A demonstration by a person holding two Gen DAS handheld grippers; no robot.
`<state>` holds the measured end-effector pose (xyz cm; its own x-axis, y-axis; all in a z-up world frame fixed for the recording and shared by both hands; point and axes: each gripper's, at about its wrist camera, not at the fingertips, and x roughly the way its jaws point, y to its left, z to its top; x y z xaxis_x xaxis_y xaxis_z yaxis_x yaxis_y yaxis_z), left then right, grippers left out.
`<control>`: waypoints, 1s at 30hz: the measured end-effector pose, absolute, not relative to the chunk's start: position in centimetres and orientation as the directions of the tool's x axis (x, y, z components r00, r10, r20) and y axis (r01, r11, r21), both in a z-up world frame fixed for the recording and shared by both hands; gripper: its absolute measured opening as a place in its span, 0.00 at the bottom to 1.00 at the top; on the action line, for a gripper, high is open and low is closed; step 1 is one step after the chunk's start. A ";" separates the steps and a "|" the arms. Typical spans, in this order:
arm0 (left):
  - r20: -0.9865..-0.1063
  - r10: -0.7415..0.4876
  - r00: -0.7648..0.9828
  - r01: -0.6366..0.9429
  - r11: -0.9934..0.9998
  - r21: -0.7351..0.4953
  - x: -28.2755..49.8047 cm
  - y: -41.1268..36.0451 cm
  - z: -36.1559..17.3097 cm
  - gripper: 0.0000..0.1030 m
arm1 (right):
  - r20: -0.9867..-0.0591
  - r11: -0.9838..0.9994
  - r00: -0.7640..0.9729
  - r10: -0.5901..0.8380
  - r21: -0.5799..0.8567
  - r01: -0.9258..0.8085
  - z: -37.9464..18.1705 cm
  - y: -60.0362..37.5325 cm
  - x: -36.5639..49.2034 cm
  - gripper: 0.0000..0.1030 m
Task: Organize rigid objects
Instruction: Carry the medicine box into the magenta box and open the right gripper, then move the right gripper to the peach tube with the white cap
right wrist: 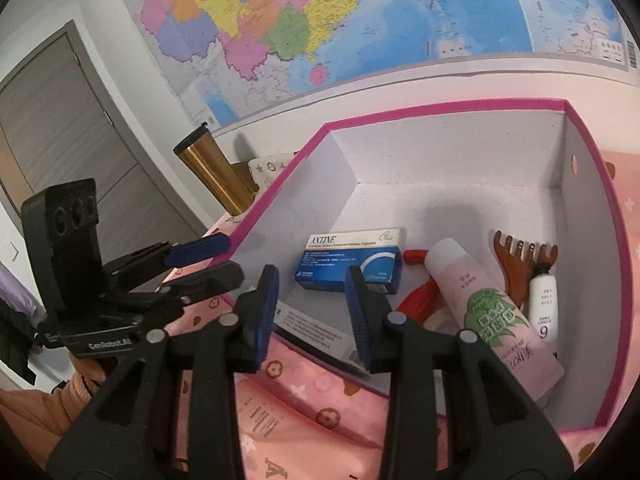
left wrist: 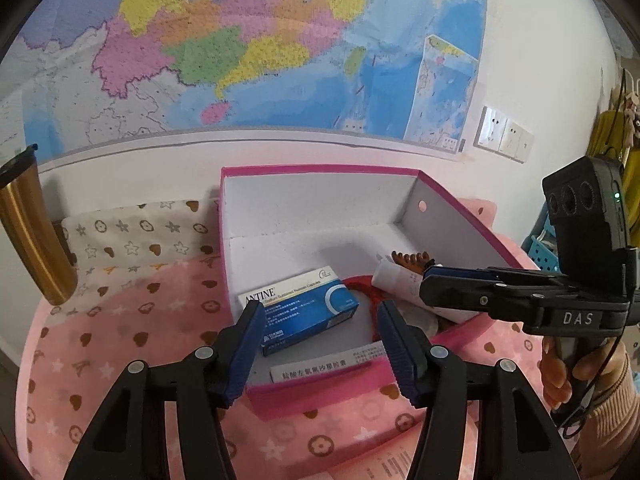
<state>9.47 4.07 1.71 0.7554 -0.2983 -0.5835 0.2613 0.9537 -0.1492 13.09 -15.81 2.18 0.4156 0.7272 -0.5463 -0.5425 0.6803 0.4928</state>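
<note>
A pink-edged white box [left wrist: 320, 170] [right wrist: 612, 240] stands on the pink cloth. Inside lie a blue ANTINE medicine carton [left wrist: 300, 308] [right wrist: 352, 260], a flat white medicine carton [left wrist: 320, 366] [right wrist: 316, 334] against the near wall, a pink tube [right wrist: 492, 312] [left wrist: 396, 280], a wooden comb [right wrist: 524, 256] [left wrist: 412, 260], a small white bottle [right wrist: 542, 300] and a red object [right wrist: 418, 300] [left wrist: 366, 286]. My left gripper [left wrist: 320, 344] is open and empty over the box's near edge. My right gripper [right wrist: 312, 312] is open and empty over the box's near wall; in the left wrist view [left wrist: 428, 284] it reaches in from the right.
A gold tumbler [left wrist: 28, 232] [right wrist: 212, 172] stands at the left by the wall. A star-patterned pouch [left wrist: 136, 232] lies behind the cloth. A printed leaflet [right wrist: 260, 416] lies on the pink cloth before the box. A map covers the wall.
</note>
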 end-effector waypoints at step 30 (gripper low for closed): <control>-0.647 -0.344 0.681 0.231 0.939 -0.257 1.6 4.4 -3.7 0.67 | -0.643 0.745 0.380 0.665 0.534 -0.401 -4.0 -21.9 3.1 0.52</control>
<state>1.58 4.40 -3.70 0.6806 -0.3441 -0.6469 0.2308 0.9386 -0.2565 3.07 -21.92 -4.05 0.3798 0.6653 -0.6428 -0.4006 0.7446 0.5339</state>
